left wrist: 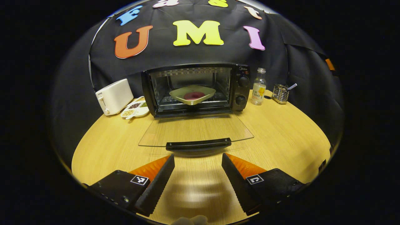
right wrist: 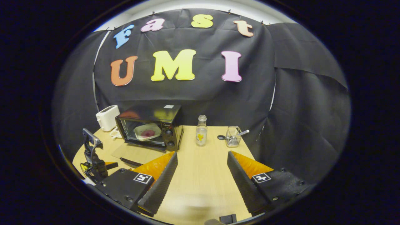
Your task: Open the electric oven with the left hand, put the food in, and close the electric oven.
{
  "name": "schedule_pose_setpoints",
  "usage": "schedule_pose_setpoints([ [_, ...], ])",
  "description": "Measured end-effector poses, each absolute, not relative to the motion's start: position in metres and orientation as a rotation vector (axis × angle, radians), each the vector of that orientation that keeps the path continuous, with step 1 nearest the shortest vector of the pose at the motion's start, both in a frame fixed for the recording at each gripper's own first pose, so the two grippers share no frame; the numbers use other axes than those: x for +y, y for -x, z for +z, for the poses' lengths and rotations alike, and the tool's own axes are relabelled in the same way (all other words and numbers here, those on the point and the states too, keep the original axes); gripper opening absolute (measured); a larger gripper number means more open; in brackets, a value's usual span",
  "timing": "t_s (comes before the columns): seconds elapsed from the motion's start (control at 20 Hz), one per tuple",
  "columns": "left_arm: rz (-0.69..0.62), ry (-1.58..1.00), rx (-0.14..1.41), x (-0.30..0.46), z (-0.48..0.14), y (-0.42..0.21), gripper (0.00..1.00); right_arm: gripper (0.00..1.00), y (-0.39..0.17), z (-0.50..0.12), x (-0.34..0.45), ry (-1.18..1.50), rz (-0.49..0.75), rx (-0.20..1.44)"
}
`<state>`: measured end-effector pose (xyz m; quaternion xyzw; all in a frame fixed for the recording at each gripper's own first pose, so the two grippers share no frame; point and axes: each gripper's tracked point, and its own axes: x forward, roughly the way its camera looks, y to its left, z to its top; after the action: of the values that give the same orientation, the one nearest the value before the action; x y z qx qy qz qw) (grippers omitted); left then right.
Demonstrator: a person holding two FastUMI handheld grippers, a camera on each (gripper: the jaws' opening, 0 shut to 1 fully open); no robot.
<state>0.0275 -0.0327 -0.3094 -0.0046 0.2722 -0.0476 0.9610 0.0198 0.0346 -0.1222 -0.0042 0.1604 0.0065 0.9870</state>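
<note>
Brand mark on the oven [left wrist: 242,87], too small to read

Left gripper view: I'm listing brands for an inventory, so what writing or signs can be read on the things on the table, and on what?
Oven: small brand mark above the knobs, too small to read.
Bottle: printed label, too blurred to read.
Toaster: tiny mark on its near end, too small to read.
Fingers: a square black-and-white code tag behind each, a pattern with no words.
</note>
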Motion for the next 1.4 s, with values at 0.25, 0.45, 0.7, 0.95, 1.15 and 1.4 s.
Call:
schedule_pose_setpoints([
  [0.25,-0.089,0.017,0.6,-0.039,-0.342,-0.051,0.97,0.97,-0.011,-0.133,0.017,-0.005,-0.032,0.351],
  [0.45,-0.069,0.024,0.618,-0.036,-0.353,-0.06,0.98,0.97,-0.003,-0.142,0.006,-0.008,-0.058,0.382],
  [0.7,-0.056,0.027,0.636,-0.036,-0.349,-0.06,0.96,0.97,-0.004,-0.148,0.006,-0.042,-0.057,0.4],
  [0.95,-0.044,0.044,0.634,-0.034,-0.33,-0.062,0.97,0.97,-0.01,-0.152,0.015,-0.062,-0.026,0.402],
  [1.15,-0.033,0.042,0.63,-0.033,-0.313,-0.065,0.97,0.97,-0.012,-0.154,0.015,-0.1,-0.015,0.41],
  [1.4,-0.015,0.039,0.582,-0.028,-0.278,-0.087,0.97,1.0,-0.017,-0.15,0.012,-0.131,-0.024,0.393],
])
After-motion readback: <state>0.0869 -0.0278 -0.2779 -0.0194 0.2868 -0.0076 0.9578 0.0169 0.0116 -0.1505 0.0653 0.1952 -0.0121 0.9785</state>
